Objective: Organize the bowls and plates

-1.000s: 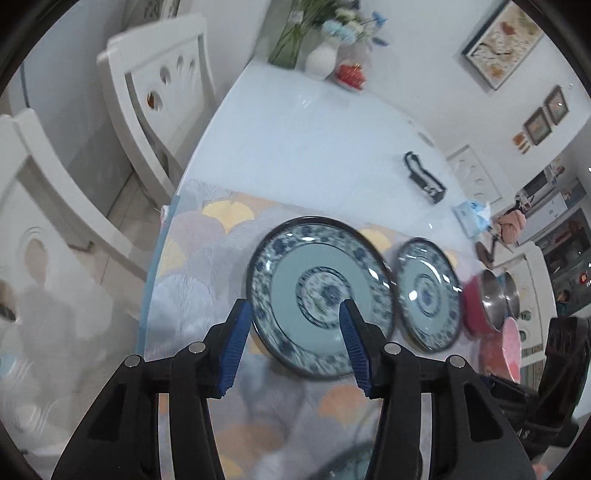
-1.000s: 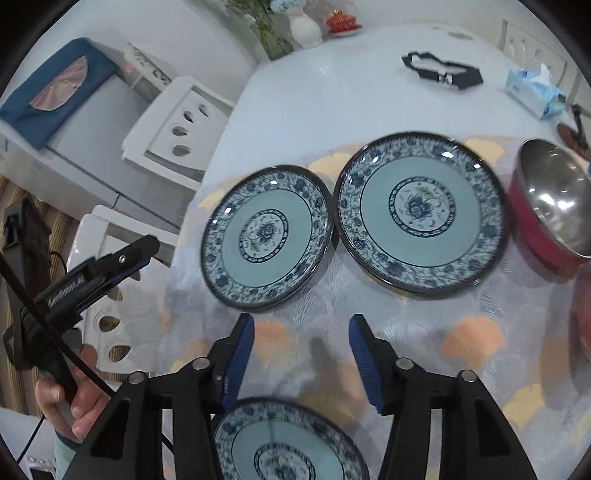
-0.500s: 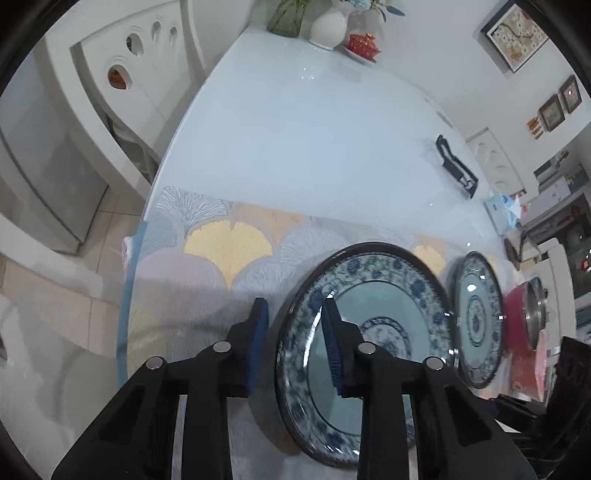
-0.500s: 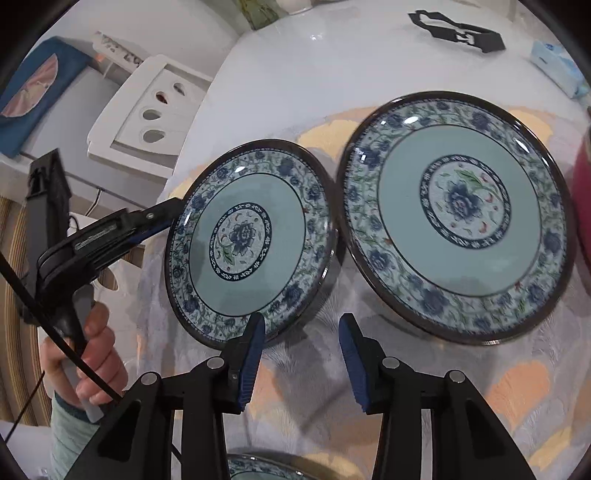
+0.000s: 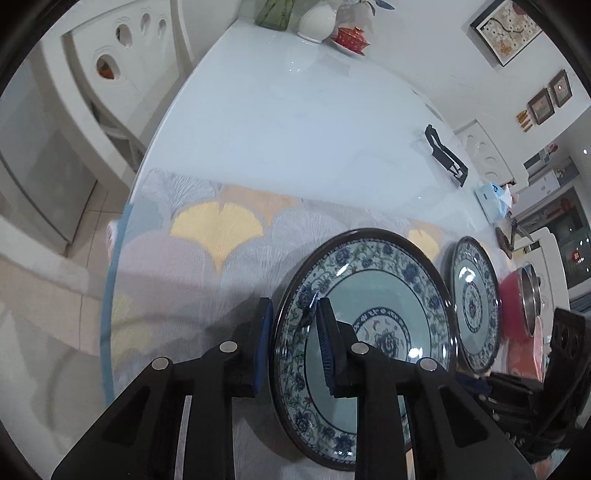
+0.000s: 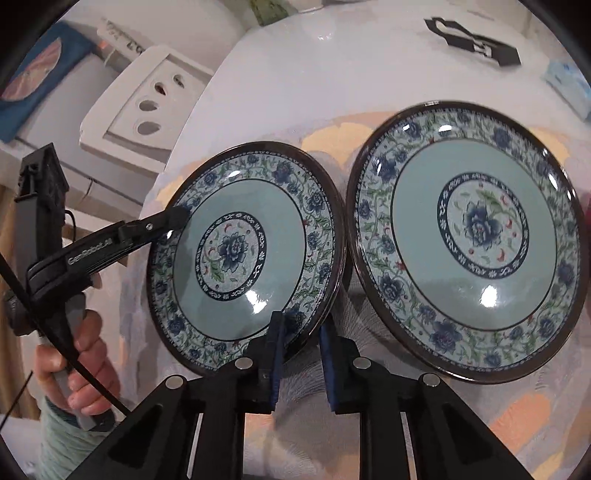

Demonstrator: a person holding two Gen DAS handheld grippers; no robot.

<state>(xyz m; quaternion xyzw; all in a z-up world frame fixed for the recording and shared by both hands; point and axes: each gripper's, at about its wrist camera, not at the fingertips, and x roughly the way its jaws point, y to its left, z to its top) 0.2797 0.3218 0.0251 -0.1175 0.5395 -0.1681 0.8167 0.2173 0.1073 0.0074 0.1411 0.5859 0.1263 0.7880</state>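
Observation:
A small blue-and-white floral plate (image 5: 369, 325) (image 6: 240, 254) sits tilted on the patterned mat. My left gripper (image 5: 293, 332) straddles its left rim, one finger under and one on top, closed on it; it also shows in the right wrist view (image 6: 162, 223). My right gripper (image 6: 301, 350) straddles the same plate's near rim, its jaws narrowed around the edge. A larger matching plate (image 6: 469, 236) (image 5: 474, 306) lies flat just right of it.
A red bowl with a steel inside (image 5: 517, 299) stands beyond the larger plate. A black clip (image 5: 445, 155) (image 6: 476, 42), a tissue pack (image 5: 493, 199), a vase (image 5: 317, 18) and white chairs (image 5: 122, 70) surround the pale table (image 5: 295, 129).
Both grippers moved in and narrowed onto the small plate's rim. The plate's left side has lifted off the mat.

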